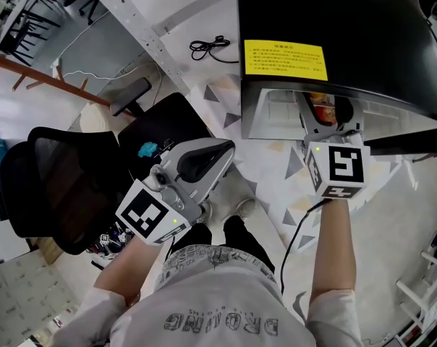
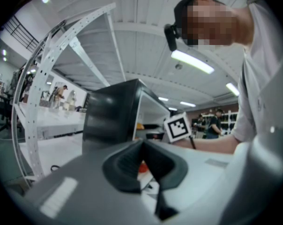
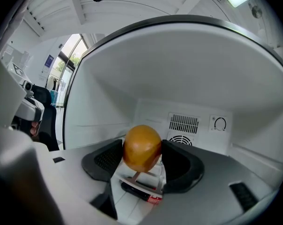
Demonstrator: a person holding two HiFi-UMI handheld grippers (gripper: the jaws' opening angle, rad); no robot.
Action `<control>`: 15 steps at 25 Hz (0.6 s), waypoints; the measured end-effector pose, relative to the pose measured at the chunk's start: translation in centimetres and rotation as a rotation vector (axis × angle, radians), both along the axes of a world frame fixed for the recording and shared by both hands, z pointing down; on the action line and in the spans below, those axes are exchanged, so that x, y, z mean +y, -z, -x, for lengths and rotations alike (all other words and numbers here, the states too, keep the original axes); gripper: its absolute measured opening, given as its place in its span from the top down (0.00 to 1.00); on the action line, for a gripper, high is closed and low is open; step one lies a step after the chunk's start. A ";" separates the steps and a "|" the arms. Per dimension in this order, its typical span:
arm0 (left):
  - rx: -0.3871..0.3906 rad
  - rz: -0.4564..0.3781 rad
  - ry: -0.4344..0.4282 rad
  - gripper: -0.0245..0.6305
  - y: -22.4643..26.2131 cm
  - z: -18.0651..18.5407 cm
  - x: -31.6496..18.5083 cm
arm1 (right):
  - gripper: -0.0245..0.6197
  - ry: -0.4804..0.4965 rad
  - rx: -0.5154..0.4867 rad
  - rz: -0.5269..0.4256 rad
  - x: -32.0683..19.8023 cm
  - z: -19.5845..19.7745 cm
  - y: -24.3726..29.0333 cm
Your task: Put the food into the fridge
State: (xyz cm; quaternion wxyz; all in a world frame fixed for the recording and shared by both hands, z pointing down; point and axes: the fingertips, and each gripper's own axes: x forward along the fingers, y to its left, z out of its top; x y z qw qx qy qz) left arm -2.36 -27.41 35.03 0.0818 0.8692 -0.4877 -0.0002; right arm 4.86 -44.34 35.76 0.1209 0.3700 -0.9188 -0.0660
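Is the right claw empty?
No, the right claw is shut on a round orange fruit, gripped between its two dark pads inside the open fridge.

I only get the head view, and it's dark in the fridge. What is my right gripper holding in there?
Observer: The right gripper is shut on a round orange fruit.
Operator: Is it really inside?
Observer: Yes. The right gripper view shows the white walls of the fridge around it, with a vent grille and a dial behind.
Operator: And my other one?
Observer: The left gripper is outside the fridge. Its own view shows the jaws shut with nothing between them.
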 end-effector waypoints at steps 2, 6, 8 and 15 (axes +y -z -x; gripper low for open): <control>0.001 0.002 -0.002 0.95 -0.1 0.0 0.0 | 0.55 -0.005 0.009 -0.010 0.0 0.1 0.0; 0.001 0.001 -0.003 0.95 0.0 0.1 0.1 | 0.55 -0.015 0.022 -0.027 0.1 0.2 0.0; 0.001 0.000 -0.002 0.95 0.0 0.2 0.2 | 0.55 -0.020 0.021 -0.032 0.1 0.2 0.1; -0.002 -0.003 -0.004 0.95 0.1 0.4 0.6 | 0.55 -0.007 0.021 -0.034 0.3 0.4 0.3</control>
